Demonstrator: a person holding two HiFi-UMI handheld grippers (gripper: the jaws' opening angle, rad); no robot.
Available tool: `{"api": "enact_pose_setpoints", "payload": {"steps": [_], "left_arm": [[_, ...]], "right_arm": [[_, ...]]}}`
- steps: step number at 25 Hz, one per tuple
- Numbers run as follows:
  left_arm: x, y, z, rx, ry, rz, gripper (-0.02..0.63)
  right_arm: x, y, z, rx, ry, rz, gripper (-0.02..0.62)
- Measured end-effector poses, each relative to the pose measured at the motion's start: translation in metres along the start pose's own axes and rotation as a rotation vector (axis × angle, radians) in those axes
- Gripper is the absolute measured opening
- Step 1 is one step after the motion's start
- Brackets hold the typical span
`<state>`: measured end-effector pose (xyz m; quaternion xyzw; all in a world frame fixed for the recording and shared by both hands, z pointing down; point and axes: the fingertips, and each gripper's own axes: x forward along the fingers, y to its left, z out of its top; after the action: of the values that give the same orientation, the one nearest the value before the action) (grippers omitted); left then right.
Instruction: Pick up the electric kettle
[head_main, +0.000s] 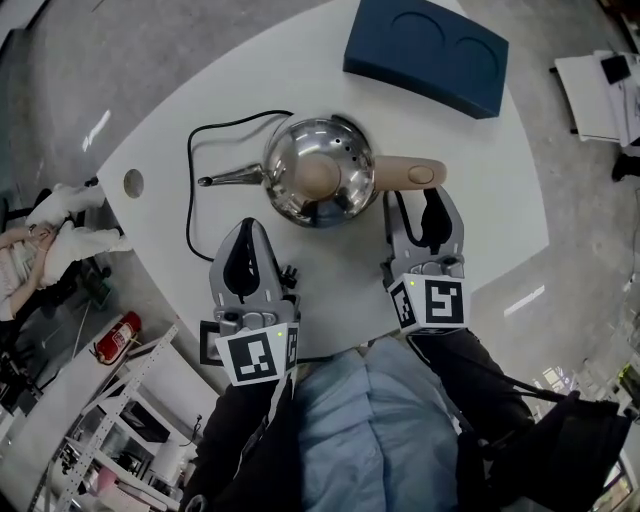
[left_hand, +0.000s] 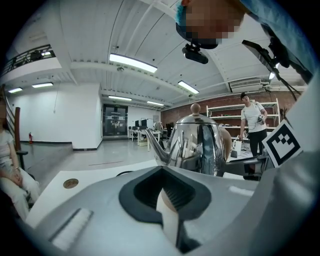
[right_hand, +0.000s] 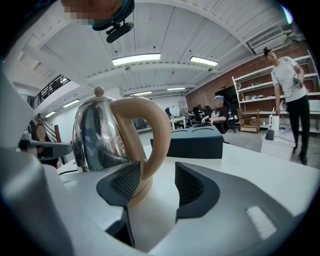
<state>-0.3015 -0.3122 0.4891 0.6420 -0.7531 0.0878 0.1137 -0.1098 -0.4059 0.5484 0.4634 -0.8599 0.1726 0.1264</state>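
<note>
A shiny steel electric kettle (head_main: 318, 170) stands in the middle of the white round table (head_main: 500, 200). Its spout points left and its beige handle (head_main: 412, 173) points right. My right gripper (head_main: 421, 200) is open, just on the near side of the handle. In the right gripper view the handle (right_hand: 152, 125) rises beside the left pad of that gripper (right_hand: 157, 187), and nothing is clamped. My left gripper (head_main: 249, 224) is shut and empty, a short way in front of the kettle body (left_hand: 197, 145). The tips of my left gripper (left_hand: 162, 171) meet.
A black cord (head_main: 192, 170) loops left from the kettle. A dark blue block with two round recesses (head_main: 425, 50) lies at the table's far side. A cable hole (head_main: 133, 183) sits near the left edge. A person (right_hand: 290, 85) stands by shelves in the background.
</note>
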Motion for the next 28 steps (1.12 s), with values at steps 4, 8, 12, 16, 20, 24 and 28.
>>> {"api": "enact_pose_setpoints", "payload": {"steps": [4,8,12,16,20,24,28], "left_arm": [[0.005,0.005,-0.002,0.0,0.004,0.003,0.002],[0.006,0.007,-0.003,0.003,0.006,0.0,0.002],[0.009,0.013,-0.001,-0.006,-0.002,0.009,0.002],[0.011,0.016,-0.001,-0.009,-0.009,0.01,0.002],[0.012,0.017,0.0,-0.011,-0.015,0.007,0.002],[0.013,0.02,0.002,-0.013,-0.02,0.016,0.002],[0.013,0.022,0.005,-0.019,-0.027,0.028,0.002]], "right_arm": [[0.009,-0.001,0.004,-0.021,0.002,-0.018,0.27],[0.014,-0.008,0.005,-0.023,-0.016,-0.051,0.285],[0.018,-0.014,0.014,-0.033,-0.048,-0.073,0.29],[0.024,-0.017,0.024,-0.059,-0.074,-0.074,0.301],[0.03,-0.019,0.038,-0.106,-0.114,-0.071,0.298],[0.039,-0.017,0.048,-0.13,-0.138,-0.055,0.278],[0.046,-0.015,0.061,-0.165,-0.166,-0.033,0.272]]}}
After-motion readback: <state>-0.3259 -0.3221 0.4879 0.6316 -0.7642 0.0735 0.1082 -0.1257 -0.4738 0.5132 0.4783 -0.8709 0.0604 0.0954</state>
